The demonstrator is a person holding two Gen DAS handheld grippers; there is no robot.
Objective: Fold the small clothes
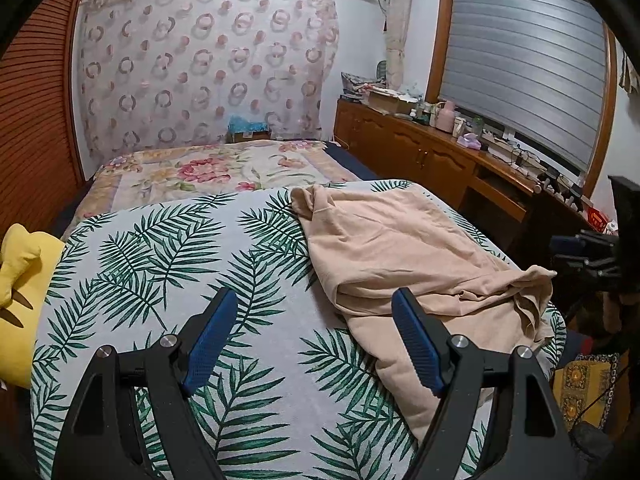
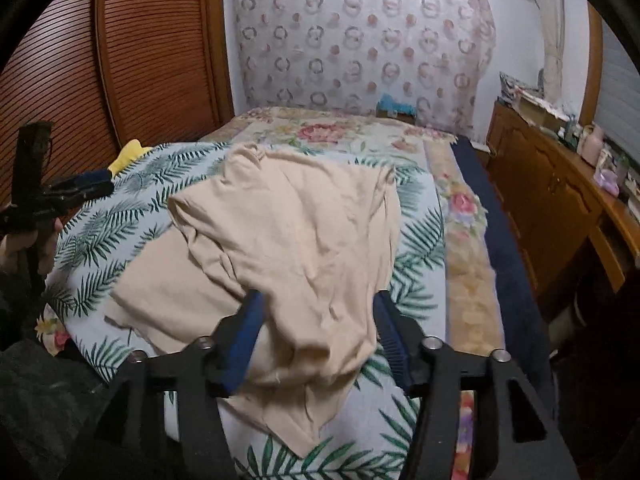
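Left wrist view: bed [image 1: 208, 172] fills the room's middle, floral bedspread at the far end, white cloth with green palm-leaf print [image 1: 168, 264] spread over the near end. Brown slatted wardrobe doors [image 1: 36, 120] run close along the bed's left edge. On the right a narrow floor gap, then a long wooden sideboard [image 1: 420, 148] crowded with small items under a window with a grey blind [image 1: 528, 60]. Sheer ring-patterned curtain [image 1: 208, 64] hangs on the wall behind the bed head.

Open leaf-print cloth to the left of the garment; yellow cushion [image 1: 24, 280] sits at the left edge of the cloth.

Beige knit garment, small and soft [image 1: 400, 248], lies on the right half of the leaf cloth, reaching its right edge. Partly folded: upper layer doubled over a lower one, wrinkled, a bunched lump at its right corner. Right wrist view shows the same garment [image 2: 296, 232] with a pointed corner hanging toward the camera and a flat lower layer sticking out left.

Left claw [image 1: 312, 300] wide, blue pads [image 1: 210, 336] apart, nothing between, hovering over bare leaf cloth just left of the garment.

Right claw [image 2: 316, 300] parted, garment's near fold lying between the pads, pads not pinching it; slightly blurred.
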